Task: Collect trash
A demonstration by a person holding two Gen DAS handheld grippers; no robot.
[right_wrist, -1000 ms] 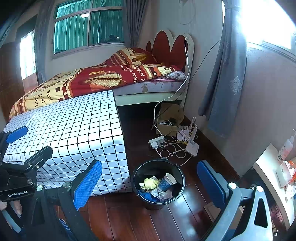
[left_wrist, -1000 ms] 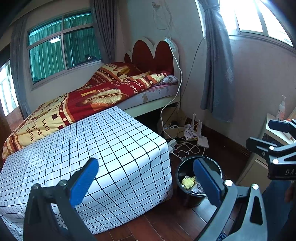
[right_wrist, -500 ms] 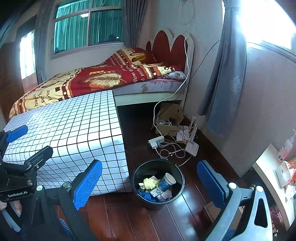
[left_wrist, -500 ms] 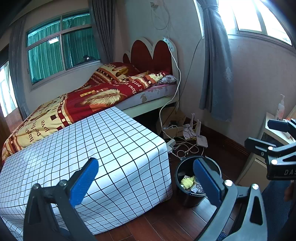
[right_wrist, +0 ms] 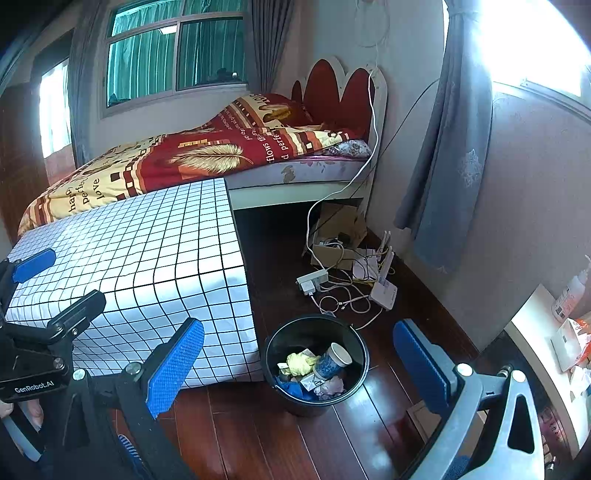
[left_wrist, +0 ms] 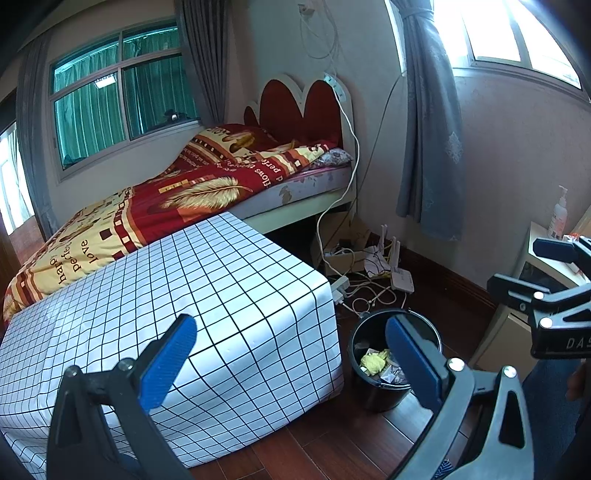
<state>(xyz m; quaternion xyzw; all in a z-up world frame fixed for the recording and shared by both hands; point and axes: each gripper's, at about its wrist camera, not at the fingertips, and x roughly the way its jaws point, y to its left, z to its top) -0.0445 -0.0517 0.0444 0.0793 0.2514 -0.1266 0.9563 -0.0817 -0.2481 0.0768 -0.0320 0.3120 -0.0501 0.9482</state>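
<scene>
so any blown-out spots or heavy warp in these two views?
Right wrist view: the window at upper right is blown out white, and the grid cloth lines bow from the fisheye. Left wrist view: milder window glare with frame bars readable, black vignette in the corners, the trash bin sharp.

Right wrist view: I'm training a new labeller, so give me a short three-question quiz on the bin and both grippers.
1. True or false: the bin stands upright on the floor.
2. Which sits in the bin: A) a paper cup, B) a shoe, C) a book?
3. Fill in: the left gripper and right gripper fingers both stand ____.

Key: 1 true; 2 A; 3 open.
</scene>
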